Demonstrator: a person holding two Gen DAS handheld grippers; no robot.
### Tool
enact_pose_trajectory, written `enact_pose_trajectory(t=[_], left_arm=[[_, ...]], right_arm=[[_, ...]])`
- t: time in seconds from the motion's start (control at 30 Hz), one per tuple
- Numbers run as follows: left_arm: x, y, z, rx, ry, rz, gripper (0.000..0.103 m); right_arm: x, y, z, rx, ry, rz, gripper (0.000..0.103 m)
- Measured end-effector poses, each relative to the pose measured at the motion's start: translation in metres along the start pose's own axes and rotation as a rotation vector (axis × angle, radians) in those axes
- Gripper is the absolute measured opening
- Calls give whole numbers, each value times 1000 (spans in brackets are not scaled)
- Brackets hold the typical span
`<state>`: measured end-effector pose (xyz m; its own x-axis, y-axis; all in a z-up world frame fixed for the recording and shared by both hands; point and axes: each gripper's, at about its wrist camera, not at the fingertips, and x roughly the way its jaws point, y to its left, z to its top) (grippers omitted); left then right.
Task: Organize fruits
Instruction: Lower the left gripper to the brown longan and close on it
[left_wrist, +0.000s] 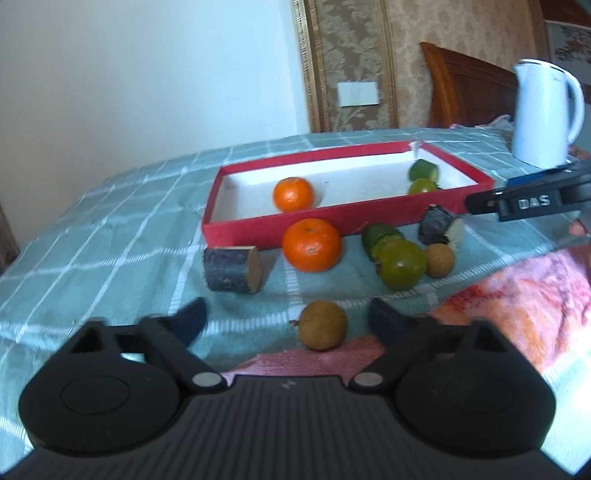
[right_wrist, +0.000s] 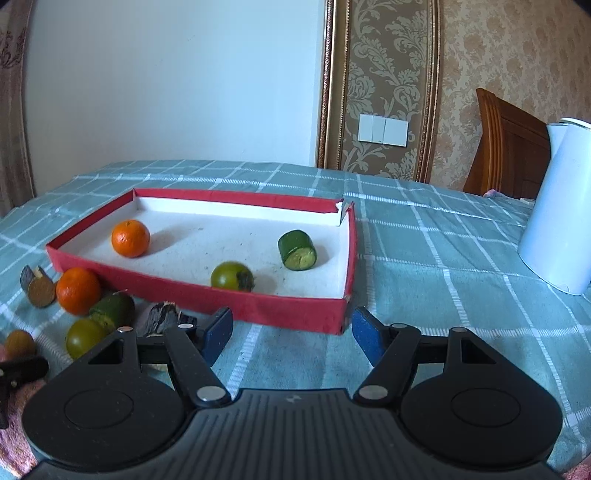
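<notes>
A red box (left_wrist: 258, 229) with a white floor holds an orange (left_wrist: 293, 194), a green round fruit (left_wrist: 421, 185) and a cut cucumber piece (left_wrist: 423, 170). In front of it lie another orange (left_wrist: 311, 244), a cucumber piece (left_wrist: 376, 234), a green fruit (left_wrist: 400, 264) and a brown longan (left_wrist: 439, 259). My left gripper (left_wrist: 288, 321) is open, and a second longan (left_wrist: 323, 325) lies loose between its fingers. My right gripper (right_wrist: 291, 330) is open and empty before the near right corner of the box (right_wrist: 207, 299).
Two bark-covered wood chunks (left_wrist: 232, 269) (left_wrist: 439, 225) lie among the loose fruit. A white kettle (right_wrist: 557, 218) stands to the right of the box on the green checked cloth (right_wrist: 424, 258). A pink blanket (left_wrist: 517, 295) lies at the near edge.
</notes>
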<state>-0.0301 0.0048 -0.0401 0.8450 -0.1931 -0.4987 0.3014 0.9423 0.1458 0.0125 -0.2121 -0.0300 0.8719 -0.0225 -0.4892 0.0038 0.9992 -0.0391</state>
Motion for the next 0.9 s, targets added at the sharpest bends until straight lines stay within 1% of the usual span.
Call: enact_pose_trajectory(t=[0.07, 0.13, 0.27, 0.33, 0.43, 0.47, 0.5, 0.53, 0.57, 0.6, 0.9], left_arm=[[1, -2, 1, 12, 5, 11, 82], [2, -1, 1, 6, 8, -7, 74], [2, -1, 0, 13, 5, -25, 66], [1, -2, -1, 18, 2, -40, 57], [0, -3, -2, 26, -2, -68, 45], [0, -4, -2, 25, -3, -76, 43], [0, -4, -3, 24, -3, -86, 38], [0, -4, -3, 20, -3, -96, 35], [0, -5, -3, 22, -4, -94, 34], [-1, -5, -4, 23, -6, -89, 30], [-2, -4, -5, 2, -4, -79, 29]], right_arm=[[0, 3, -2, -15, 6, 3, 71], [2, 6, -4, -27, 16, 4, 71], [5, 9, -6, -33, 37, 7, 71], [6, 9, -7, -32, 44, 3, 71], [5, 8, -7, -28, 41, 2, 71], [5, 8, -7, -26, 40, -1, 71], [5, 7, -7, -24, 39, -5, 71], [5, 7, -7, -21, 38, -9, 71], [5, 6, -7, -16, 37, -13, 71], [5, 4, -7, -7, 35, -16, 71], [2, -11, -7, 64, 40, -48, 71]])
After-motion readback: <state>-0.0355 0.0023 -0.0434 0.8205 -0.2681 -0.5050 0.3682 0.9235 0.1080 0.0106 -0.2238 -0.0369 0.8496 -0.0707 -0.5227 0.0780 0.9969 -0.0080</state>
